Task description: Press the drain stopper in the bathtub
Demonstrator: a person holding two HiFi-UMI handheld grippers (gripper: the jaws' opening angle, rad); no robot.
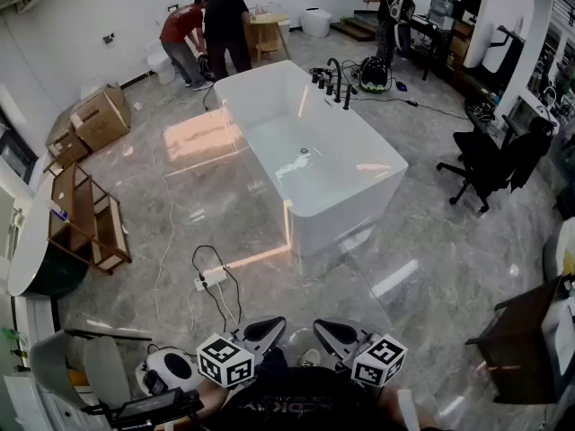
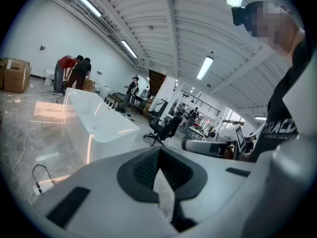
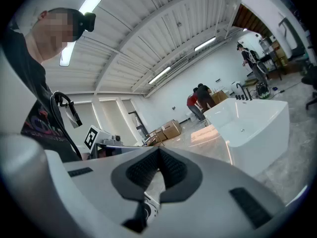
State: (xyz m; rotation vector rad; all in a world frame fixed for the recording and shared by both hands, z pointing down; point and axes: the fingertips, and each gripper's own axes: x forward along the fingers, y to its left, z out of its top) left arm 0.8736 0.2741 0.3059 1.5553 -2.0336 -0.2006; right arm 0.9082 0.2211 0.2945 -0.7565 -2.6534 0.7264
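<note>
Barely starting. Holding left gripper (image 1: 267, 329) and right gripper (image 1: 329, 331) low at bottom centre, both jaw pairs closed together, gripping nothing. Standing well apart from tub (image 1: 332, 227) at frame centre. Spotting stopper (image 1: 305, 152) on tub floor. Needing whole approach and press, seemingly.

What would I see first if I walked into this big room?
A big white bathtub stands alone in the middle of the shiny floor, with black taps beside its far end. Two people bend over beyond it. The left gripper and right gripper are shut at the picture's bottom edge.
</note>
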